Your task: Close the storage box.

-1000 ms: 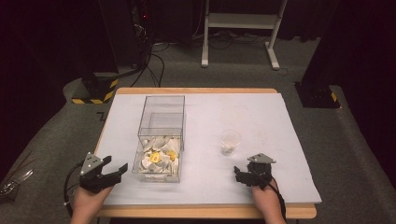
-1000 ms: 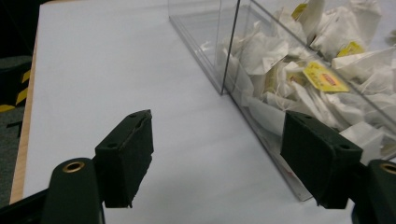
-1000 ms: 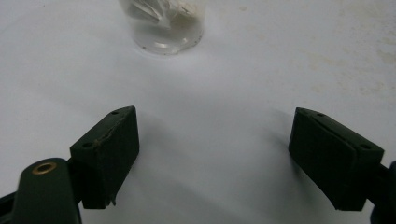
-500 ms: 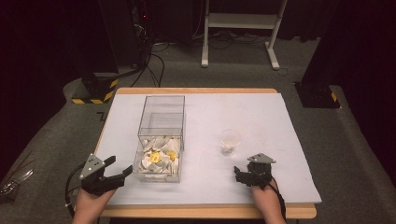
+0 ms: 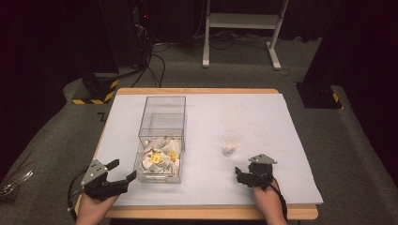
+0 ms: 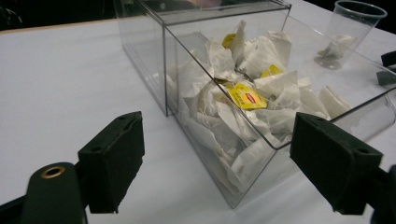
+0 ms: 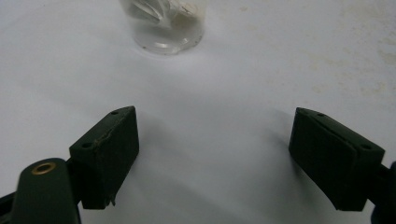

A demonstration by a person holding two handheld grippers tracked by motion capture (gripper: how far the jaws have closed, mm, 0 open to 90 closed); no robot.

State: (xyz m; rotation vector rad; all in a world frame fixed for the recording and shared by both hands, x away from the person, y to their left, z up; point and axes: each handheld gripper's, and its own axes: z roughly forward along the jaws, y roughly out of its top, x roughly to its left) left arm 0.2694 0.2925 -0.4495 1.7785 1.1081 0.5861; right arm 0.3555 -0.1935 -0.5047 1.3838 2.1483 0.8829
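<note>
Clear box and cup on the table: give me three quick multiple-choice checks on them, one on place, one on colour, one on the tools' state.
1. Where does the clear cup stand relative to the clear box in the high view?
A. To its right, apart from it
B. Inside it
C. To its left, touching it

2. What colour are the tags among the white tea bags in the box?
A. Blue
B. Yellow
C. Green

3. How do the left tool and right tool stand?
A. Both shut on tea bags
B. Left shut on the cup, right open
C. Both open, nothing between the jaws

Answers: 1 A, bare white table shows between cup and box. 2 B, yellow tags lie among the bags. 3 C, each gripper view shows wide jaws over bare cloth; the left tool's jaws have just been opening.
</note>
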